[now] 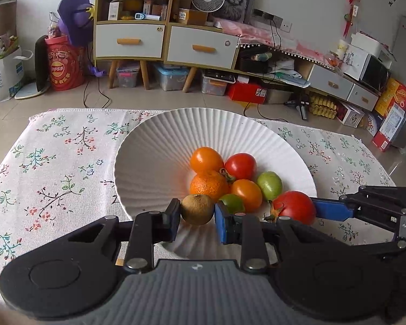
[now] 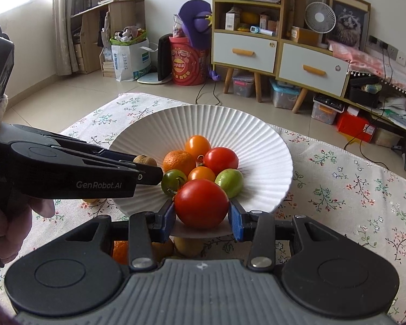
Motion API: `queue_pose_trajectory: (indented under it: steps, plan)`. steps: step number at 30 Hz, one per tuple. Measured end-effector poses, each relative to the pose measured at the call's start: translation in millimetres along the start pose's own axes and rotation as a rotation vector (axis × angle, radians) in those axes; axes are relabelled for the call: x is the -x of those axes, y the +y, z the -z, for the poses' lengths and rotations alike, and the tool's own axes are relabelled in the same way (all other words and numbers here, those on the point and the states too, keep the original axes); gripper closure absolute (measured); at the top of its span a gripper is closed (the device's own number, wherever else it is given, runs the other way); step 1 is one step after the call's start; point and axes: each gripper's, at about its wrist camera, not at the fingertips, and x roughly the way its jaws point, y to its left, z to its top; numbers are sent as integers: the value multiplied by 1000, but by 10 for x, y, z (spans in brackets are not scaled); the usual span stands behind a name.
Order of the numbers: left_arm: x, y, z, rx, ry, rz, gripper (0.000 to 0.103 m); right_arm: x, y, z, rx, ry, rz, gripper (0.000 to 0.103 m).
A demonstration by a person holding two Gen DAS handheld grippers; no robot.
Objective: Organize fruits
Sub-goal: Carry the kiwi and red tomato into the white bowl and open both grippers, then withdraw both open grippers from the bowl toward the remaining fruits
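Note:
A white ribbed bowl [image 1: 159, 140] [image 2: 257, 146] on the floral cloth holds several fruits: orange tomatoes, a red tomato [image 1: 241, 165], a mandarin [image 1: 209, 185], green fruits. My left gripper [image 1: 197, 212] is shut on a brown kiwi [image 1: 197, 209] over the bowl's near rim. My right gripper [image 2: 201, 212] is shut on a big red tomato [image 2: 201, 203] [image 1: 295, 207] over the bowl's near rim. The left gripper [image 2: 149, 174] reaches in from the left in the right wrist view, and the kiwi [image 2: 144, 159] peeks out behind it.
More fruit, an orange one [image 2: 120, 252] and a brownish one [image 2: 188, 246], lies on the cloth [image 1: 54, 162] below the right gripper, near the bowl. Beyond the table are cabinets [image 1: 165, 43], boxes and cables on the floor.

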Motion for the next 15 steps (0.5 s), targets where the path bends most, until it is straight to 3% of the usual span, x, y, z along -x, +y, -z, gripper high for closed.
queue_pose_trajectory:
  steps: [9,15]
  plan:
    - [3,-57,-15,-24,-1,-4,70,32,4,-16,-3,-10,-18,62]
    - [54,-36,-2,-41,-7,-12,58,86,2,-7,-1,-15,-25,55]
